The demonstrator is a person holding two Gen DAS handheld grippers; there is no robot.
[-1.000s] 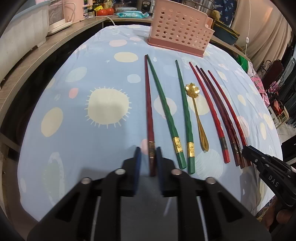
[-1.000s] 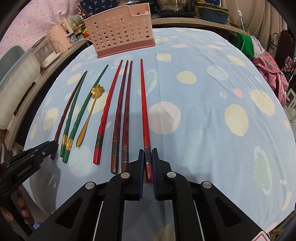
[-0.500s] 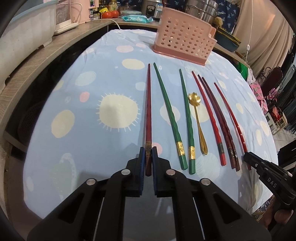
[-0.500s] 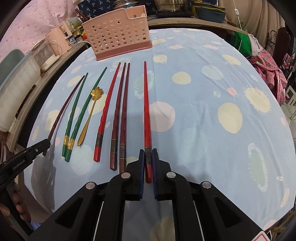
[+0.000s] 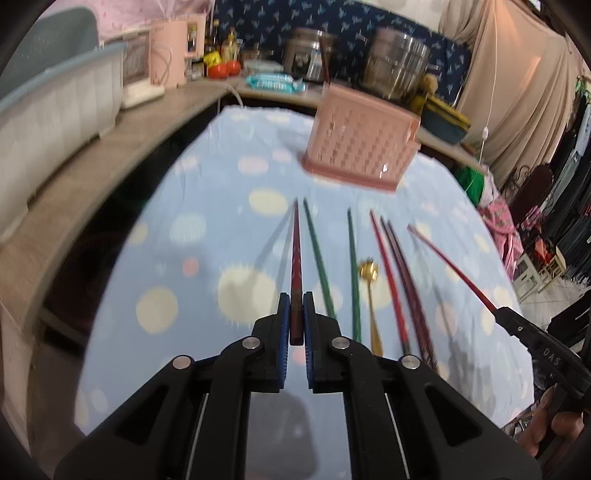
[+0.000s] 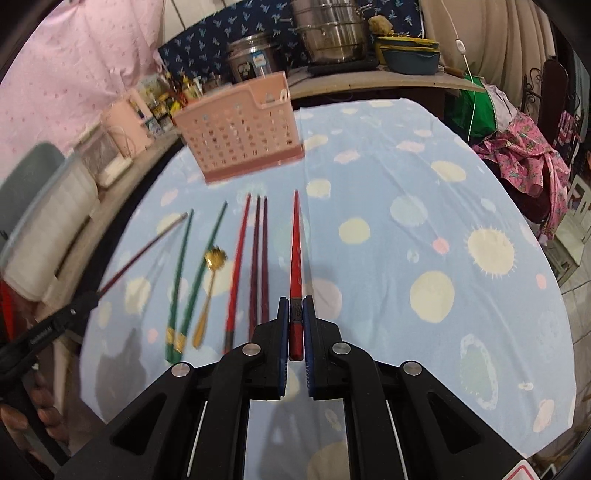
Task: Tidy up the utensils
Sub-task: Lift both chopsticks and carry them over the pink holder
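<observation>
Cluttered kitchen corner: the bench (image 6: pixel 424 177) wears a pale blue cloth with cream dots and suns, steel pots (image 6: pixel 332 33) sit behind, and a perforated pink plastic basket (image 6: pixel 240 136) stands at the far end. Since a second ago both chopsticks have come up off the cloth. Left hand-held gripper (image 5: pixel 296 321) is clamped on the dark red chopstick (image 5: pixel 295 258), right hand-held gripper (image 6: pixel 296 325) on the bright red chopstick (image 6: pixel 295 251). Two green chopsticks (image 6: pixel 184 280), a gold spoon (image 6: pixel 208 288) and three more red sticks (image 6: pixel 255 258) lie flat between them.
</observation>
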